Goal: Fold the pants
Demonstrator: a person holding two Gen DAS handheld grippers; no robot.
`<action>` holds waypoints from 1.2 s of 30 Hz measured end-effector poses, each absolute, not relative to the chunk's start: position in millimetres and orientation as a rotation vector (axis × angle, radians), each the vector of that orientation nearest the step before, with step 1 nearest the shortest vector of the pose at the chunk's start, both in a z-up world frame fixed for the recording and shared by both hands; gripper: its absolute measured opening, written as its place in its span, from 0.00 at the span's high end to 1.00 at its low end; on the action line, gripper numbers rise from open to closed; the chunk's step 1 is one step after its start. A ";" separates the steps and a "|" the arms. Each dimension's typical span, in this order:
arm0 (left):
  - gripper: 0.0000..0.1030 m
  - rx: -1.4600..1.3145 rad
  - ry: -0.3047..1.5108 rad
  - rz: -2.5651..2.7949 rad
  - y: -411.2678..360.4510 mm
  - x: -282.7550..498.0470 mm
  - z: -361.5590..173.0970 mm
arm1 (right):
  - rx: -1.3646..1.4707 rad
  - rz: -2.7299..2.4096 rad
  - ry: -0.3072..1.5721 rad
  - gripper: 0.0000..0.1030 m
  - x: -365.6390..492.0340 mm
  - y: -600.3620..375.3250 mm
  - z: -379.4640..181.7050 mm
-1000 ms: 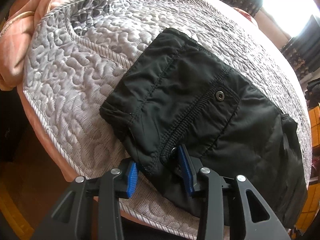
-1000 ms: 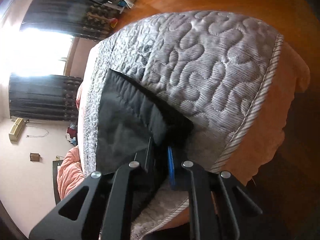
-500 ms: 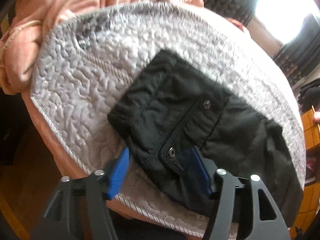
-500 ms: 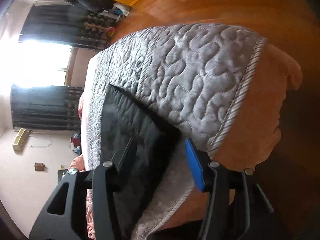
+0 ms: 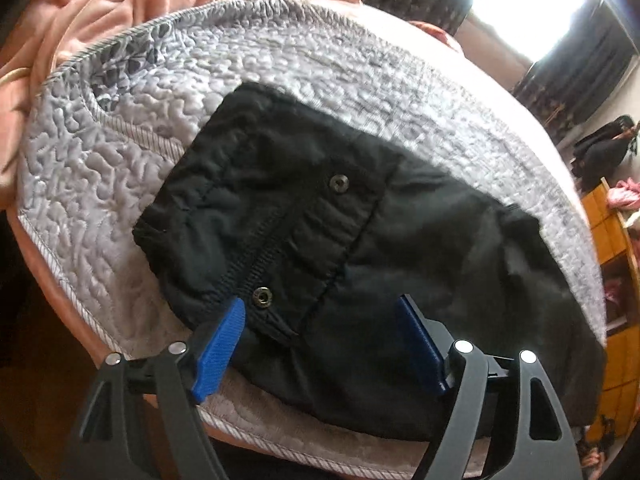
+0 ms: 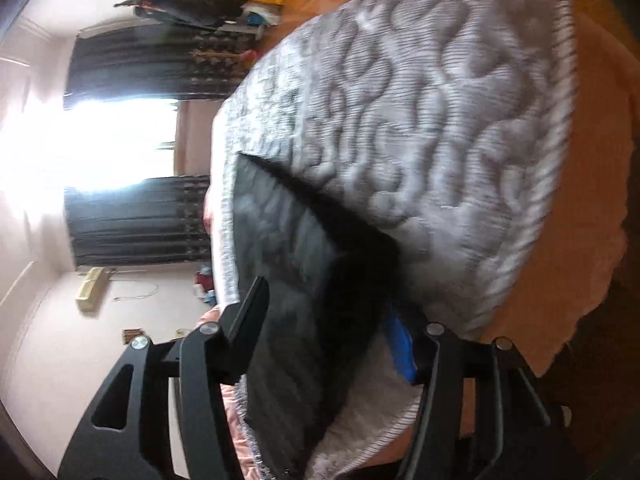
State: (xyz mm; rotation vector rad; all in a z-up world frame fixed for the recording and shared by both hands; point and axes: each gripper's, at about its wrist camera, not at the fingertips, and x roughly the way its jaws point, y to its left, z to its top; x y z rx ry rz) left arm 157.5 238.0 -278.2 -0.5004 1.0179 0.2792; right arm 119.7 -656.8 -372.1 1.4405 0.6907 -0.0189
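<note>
The black, thin woven pants [image 5: 360, 248] lie already doubled into a compact bundle on the grey quilted bedspread [image 5: 100, 184], close to the bed's near edge. Two metal snap buttons [image 5: 262, 296] show on the upper layer at the end facing the left gripper. The bundle's long axis runs from that snap end at the near left away toward the right and the bright window [image 5: 536, 4], so one short end sits directly ahead of each tool.

The left gripper [image 5: 320, 344] has its blue-padded jaws spread wide, one on either side of the near edge of the cloth; they look released, holding nothing. In the right wrist view, the right gripper [image 6: 328, 324] also stands with its jaws parted, and the pants [image 6: 304, 272] pass between them, dark cloth filling the gap; whether any pad touches the fabric I cannot tell, as that view is blurred.

Both tools are about equally near, each at its own end of the near edge. Judging from how flat and square the bundle lies, the fold seems largely done; a further halving would turn on bringing one short end over the other along that long axis. A rumpled peach blanket [image 5: 132, 4] lies beyond the bedspread.
</note>
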 end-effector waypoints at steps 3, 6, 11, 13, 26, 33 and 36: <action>0.20 -0.500 1.023 0.296 237.1 158.0 -284.4 | 1.449 0.015 0.649 0.47 119.9 -659.5 -377.7; 0.18 -0.517 1.023 0.319 239.6 156.4 -290.3 | 1.489 0.012 0.628 0.59 113.5 -661.6 -392.1; 0.11 -0.488 1.007 0.328 234.1 157.7 -294.4 | 1.428 0.063 0.593 0.54 119.6 -659.0 -379.4; 0.09 -0.473 0.994 0.335 229.6 157.5 -295.6 | 1.450 0.038 0.617 0.68 123.5 -662.4 -389.4; 0.04 -0.478 0.974 0.360 222.5 153.3 -299.7 | 1.241 0.022 0.636 0.82 137.6 -642.5 -302.8; 0.04 -0.483 0.982 0.355 223.4 152.9 -301.8 | 0.973 -0.016 0.626 0.82 139.9 -591.3 -215.3; 0.04 -0.488 0.980 0.351 223.4 151.5 -302.2 | 0.849 -0.035 0.625 0.82 134.8 -563.6 -189.3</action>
